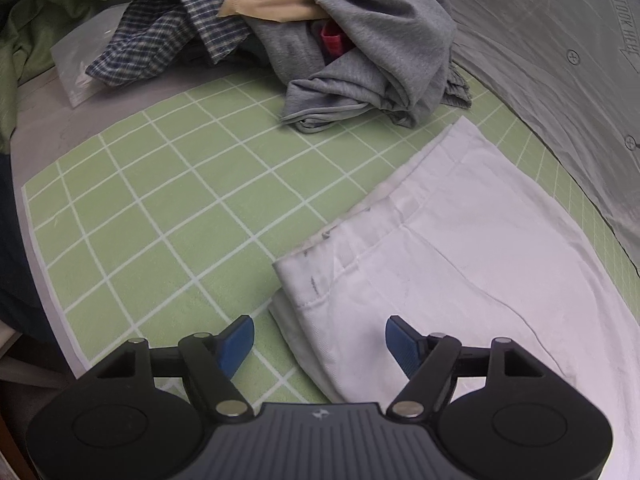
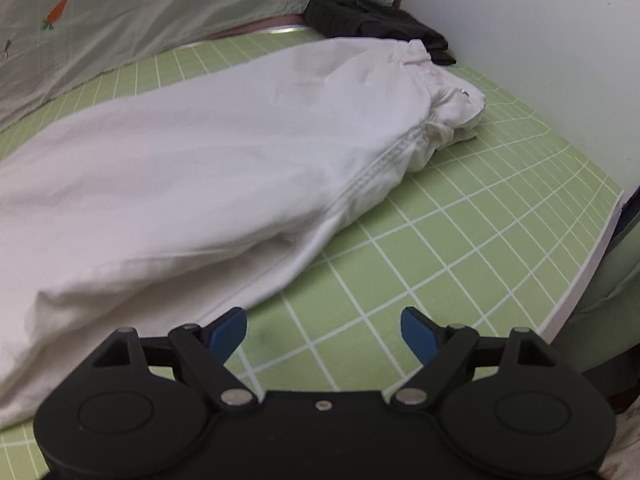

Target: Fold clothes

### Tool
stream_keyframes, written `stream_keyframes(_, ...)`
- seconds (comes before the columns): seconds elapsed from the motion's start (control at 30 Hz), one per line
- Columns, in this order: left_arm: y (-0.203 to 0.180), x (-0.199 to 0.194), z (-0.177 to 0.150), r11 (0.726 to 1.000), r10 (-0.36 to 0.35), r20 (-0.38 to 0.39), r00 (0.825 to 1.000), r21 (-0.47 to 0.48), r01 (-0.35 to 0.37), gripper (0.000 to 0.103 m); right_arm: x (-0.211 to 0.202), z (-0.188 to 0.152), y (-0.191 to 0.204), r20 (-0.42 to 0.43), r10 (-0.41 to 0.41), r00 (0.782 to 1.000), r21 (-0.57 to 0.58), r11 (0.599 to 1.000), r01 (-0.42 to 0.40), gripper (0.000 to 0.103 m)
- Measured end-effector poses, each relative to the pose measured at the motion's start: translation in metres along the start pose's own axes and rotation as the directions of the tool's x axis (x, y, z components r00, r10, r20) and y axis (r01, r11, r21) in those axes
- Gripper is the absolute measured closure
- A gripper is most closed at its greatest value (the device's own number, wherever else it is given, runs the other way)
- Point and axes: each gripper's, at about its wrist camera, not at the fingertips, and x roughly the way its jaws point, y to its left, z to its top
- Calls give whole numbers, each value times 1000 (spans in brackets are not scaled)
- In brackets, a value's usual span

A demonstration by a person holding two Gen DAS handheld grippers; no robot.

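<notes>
White trousers (image 1: pixel 460 248) lie flat on the green grid mat (image 1: pixel 168 208), their hem ends toward the lower left. My left gripper (image 1: pixel 320 338) is open just above that hem corner, with the cloth edge below the gap and neither blue pad pressing it. In the right wrist view the same white trousers (image 2: pixel 192 160) stretch from the left to the gathered waistband (image 2: pixel 444 92) at the upper right. My right gripper (image 2: pixel 324 330) stands open over bare mat (image 2: pixel 460 240), just right of the trousers' near edge, with nothing between its fingers.
A heap of unfolded clothes, grey (image 1: pixel 360 52), checked (image 1: pixel 168 36) and beige, lies at the mat's far side. A pale shirt with a carrot print (image 2: pixel 132 12) borders the mat. Dark clothing (image 2: pixel 376 24) sits by a white wall (image 2: pixel 540 40). The mat's edge (image 2: pixel 592 256) drops off at right.
</notes>
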Motion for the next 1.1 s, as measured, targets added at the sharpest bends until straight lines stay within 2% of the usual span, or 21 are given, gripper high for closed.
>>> stream_keyframes(0.1,1,0,-1,1000,-12,6,1000,20,12,30,-10,8,2,58,6,998,35,999,-8,18)
stream_keyframes(0.17,2,-1,-1,999,-18,8,1000,28,18,30,-13,19,4,88,43,995,54,997,-48,18)
stream_keyframes(0.3,3,0,-1,999,-26,5,1000,37,26,30,-9,43,25,130,111,985,5,994,-112,17)
stream_keyframes(0.47,3,-1,-2,999,-25,5,1000,46,24,30,7,38,56,70,191,979,-72,980,-186,16)
stream_keyframes(0.6,5,-2,-4,999,-35,17,999,31,35,29,16,8,71,-25,179,984,-134,974,-181,16)
stream_keyframes(0.67,6,-2,-5,999,-40,24,999,23,40,29,12,-5,64,-8,196,980,-80,977,-196,15)
stream_keyframes(0.73,7,-2,-5,999,-42,32,999,19,42,29,12,-9,57,-28,201,979,-24,979,-202,9)
stream_keyframes(0.87,6,-1,-4,999,-31,48,998,16,31,29,11,-5,55,-41,194,980,-18,981,-195,7)
stream_keyframes(0.9,5,-1,-4,999,-31,53,998,16,30,31,10,-3,55,-43,190,981,-16,981,-191,7)
stream_keyframes(0.97,6,-1,-4,999,-33,66,997,11,33,36,-1,-1,53,19,133,991,-1,991,-133,8)
stream_keyframes(1.03,8,-2,-4,999,-40,74,996,-9,41,54,-12,3,49,70,101,992,-4,995,-101,8)
stream_keyframes(1.07,8,-1,-3,999,-44,74,996,-25,46,58,-17,5,47,93,90,992,-3,996,-91,8)
stream_keyframes(1.1,8,-1,-3,998,-47,75,996,-37,50,69,-19,8,43,103,84,991,4,996,-85,8)
